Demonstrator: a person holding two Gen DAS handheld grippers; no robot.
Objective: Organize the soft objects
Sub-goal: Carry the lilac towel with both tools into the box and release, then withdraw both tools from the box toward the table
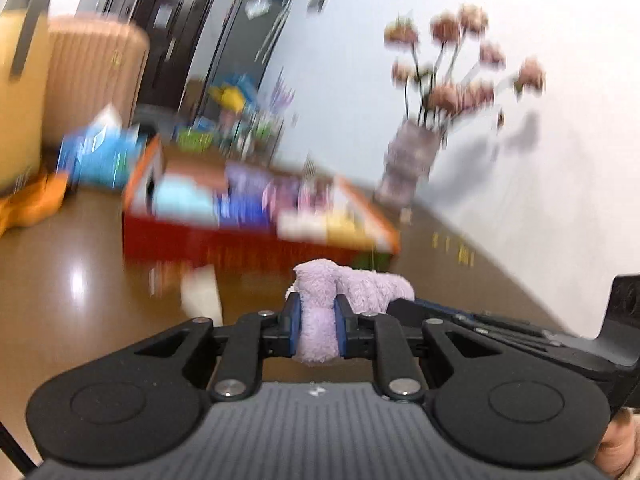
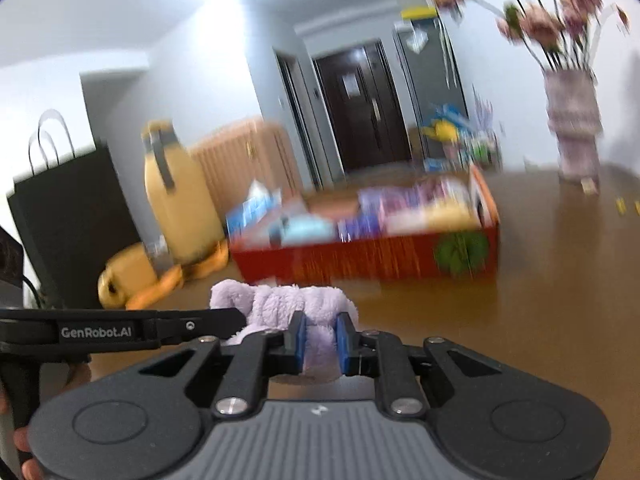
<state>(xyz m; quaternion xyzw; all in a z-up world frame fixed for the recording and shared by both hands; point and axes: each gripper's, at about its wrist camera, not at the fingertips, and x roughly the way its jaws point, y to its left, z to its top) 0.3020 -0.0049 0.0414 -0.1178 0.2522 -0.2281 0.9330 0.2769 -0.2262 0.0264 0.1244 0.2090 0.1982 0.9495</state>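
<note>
The lavender towel (image 1: 320, 320) has been gripped at both ends, so the step in hand looks like carrying it, probably toward the red box (image 1: 256, 240) on the brown bench (image 1: 80, 280). The left gripper (image 1: 318, 326) has its jaws clamped on one bunched end; the right gripper (image 2: 320, 342) has its jaws clamped on the other. Next, both hands should travel together, keeping the cloth from stretching or slipping between them.
</note>
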